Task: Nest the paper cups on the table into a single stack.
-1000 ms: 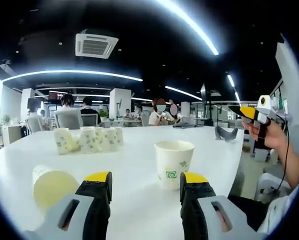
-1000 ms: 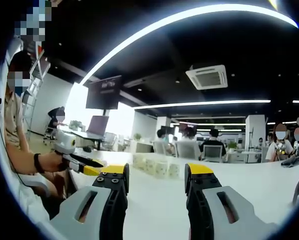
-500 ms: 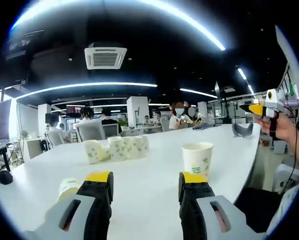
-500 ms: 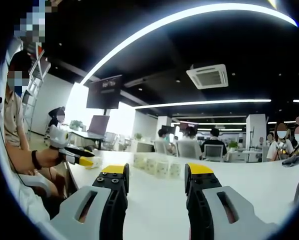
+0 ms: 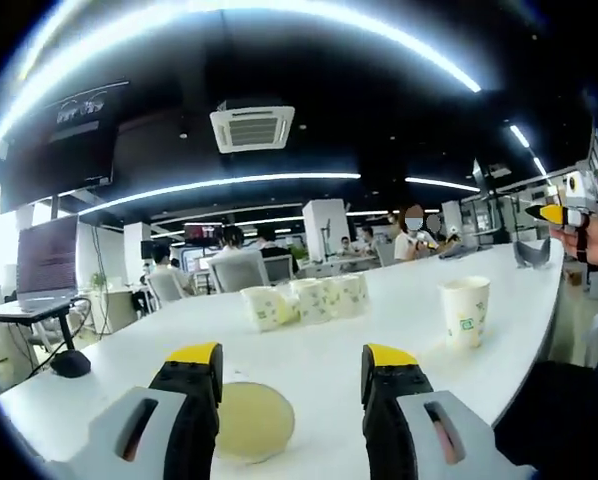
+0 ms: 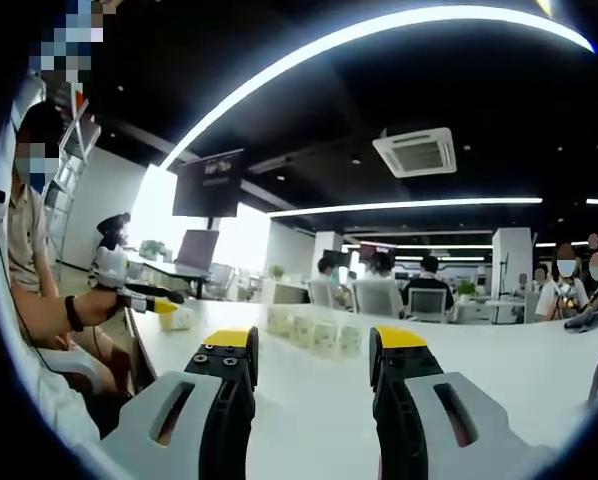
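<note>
Left gripper [image 5: 291,365]: fingers apart, empty, straddling tipped cup [image 5: 251,420], mouth toward camera, bottom centre on worktop [image 5: 399,318]. Risk: closing crushes or rolls rim. Upright cup [image 5: 464,312] right; cup row [image 5: 307,300] centre. Right gripper [image 6: 311,350]: fingers apart, empty.

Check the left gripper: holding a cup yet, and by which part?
Nothing held. The left gripper is open; a tipped paper cup lies between its fingers, mouth toward the camera, ungripped.

Seated people [image 5: 241,262], a laptop [image 5: 47,272] and a ceiling vent [image 5: 252,127] fill the office.
</note>
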